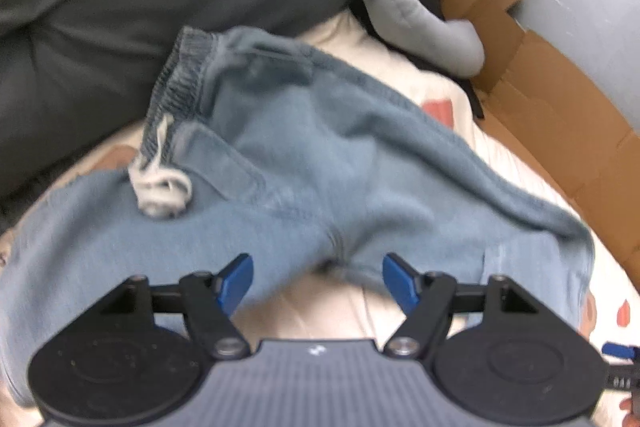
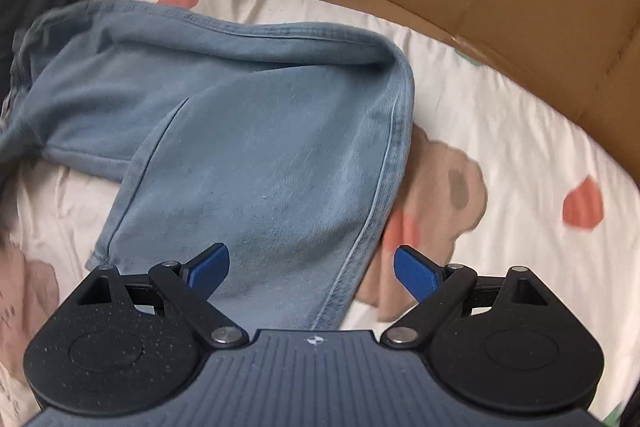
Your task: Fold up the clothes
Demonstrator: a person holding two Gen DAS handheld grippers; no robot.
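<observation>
Soft, limp and fairly heavy, the jeans lie crumpled on the bed, best pinched at waistband or hem, both grippers' jaws spread empty.

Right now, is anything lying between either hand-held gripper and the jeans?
Nothing visible. The left hand-held gripper is open right at the crotch of the jeans, and the right hand-held gripper is open over a leg, with only bare denim ahead.
</observation>
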